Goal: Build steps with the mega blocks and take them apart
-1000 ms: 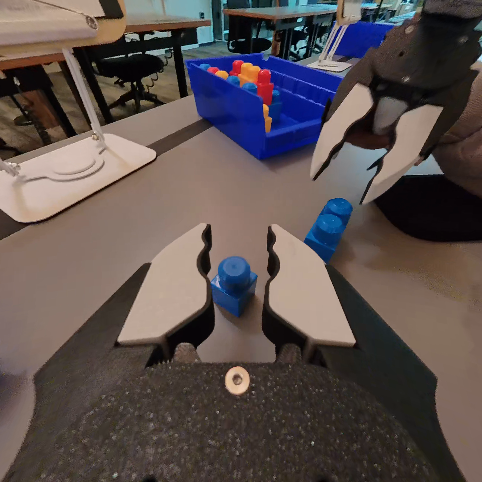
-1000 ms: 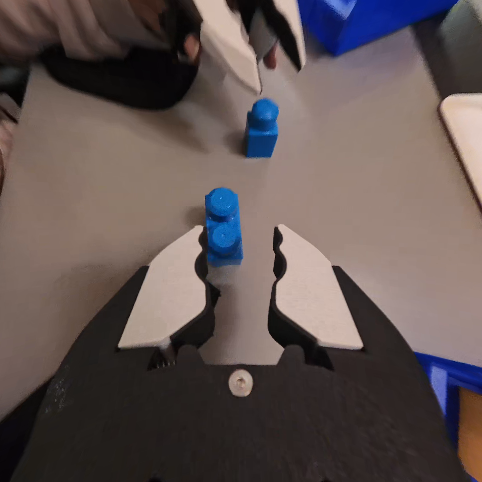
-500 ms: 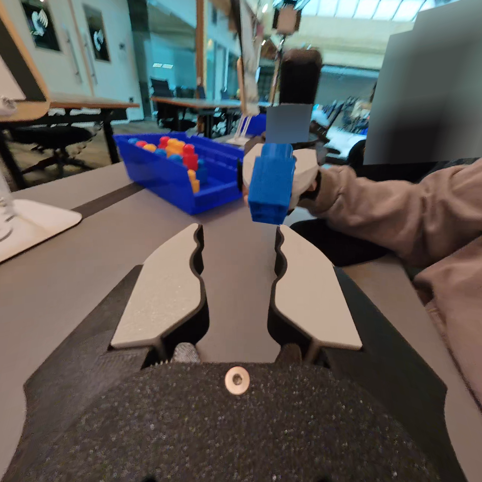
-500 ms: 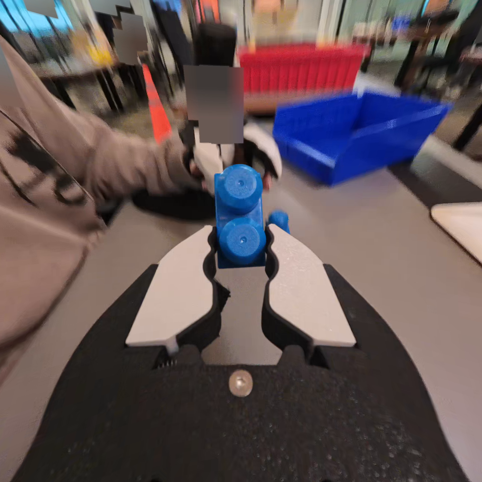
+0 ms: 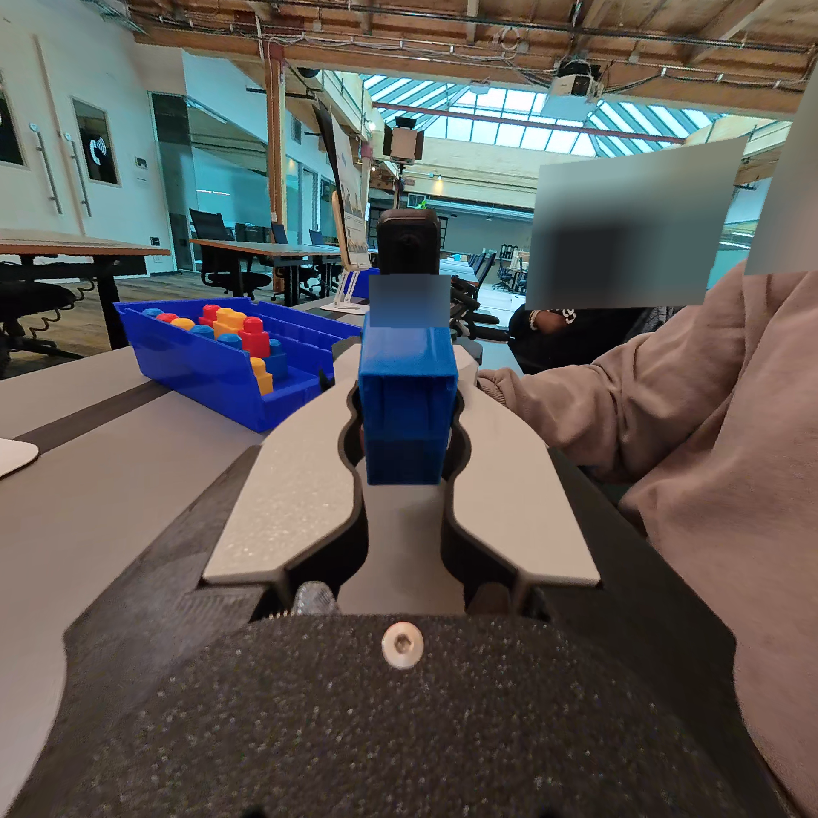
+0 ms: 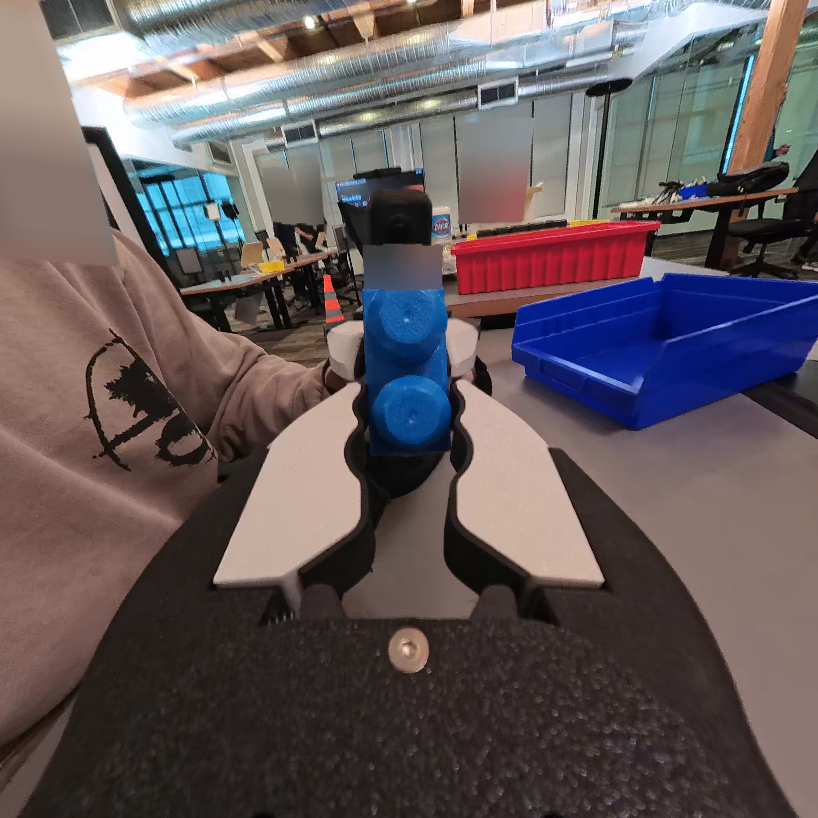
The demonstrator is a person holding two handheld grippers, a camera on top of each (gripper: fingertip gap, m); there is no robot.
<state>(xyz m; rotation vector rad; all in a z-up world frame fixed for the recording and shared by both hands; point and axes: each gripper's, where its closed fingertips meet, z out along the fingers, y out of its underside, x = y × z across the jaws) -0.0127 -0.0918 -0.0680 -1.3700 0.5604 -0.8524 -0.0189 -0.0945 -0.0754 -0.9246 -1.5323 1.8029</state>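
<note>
A blue two-stud mega block (image 6: pixel 407 367) is held in the air between both grippers. My right gripper (image 6: pixel 407 389) is shut on its lower part, with the studs facing the right wrist camera. In the left wrist view the same block (image 5: pixel 407 420) shows its hollow underside. My left gripper (image 5: pixel 405 391) is closed against its two sides. The right gripper's fingers (image 5: pixel 467 365) show behind the block in the left wrist view. The left gripper's fingers (image 6: pixel 343 349) flank the block's upper part in the right wrist view. The single blue block is out of sight.
A blue bin (image 5: pixel 199 367) with several red, yellow and blue blocks stands on the grey table (image 5: pixel 110 487) at the left. An empty blue bin (image 6: pixel 619 385) and a red bin (image 6: pixel 553 265) stand at the right. A person's beige sleeve (image 5: pixel 619 398) reaches in.
My right gripper closed on the two-stud block and lifted it off the table. My left gripper left the single block, rose, and has now closed around the lifted block.
</note>
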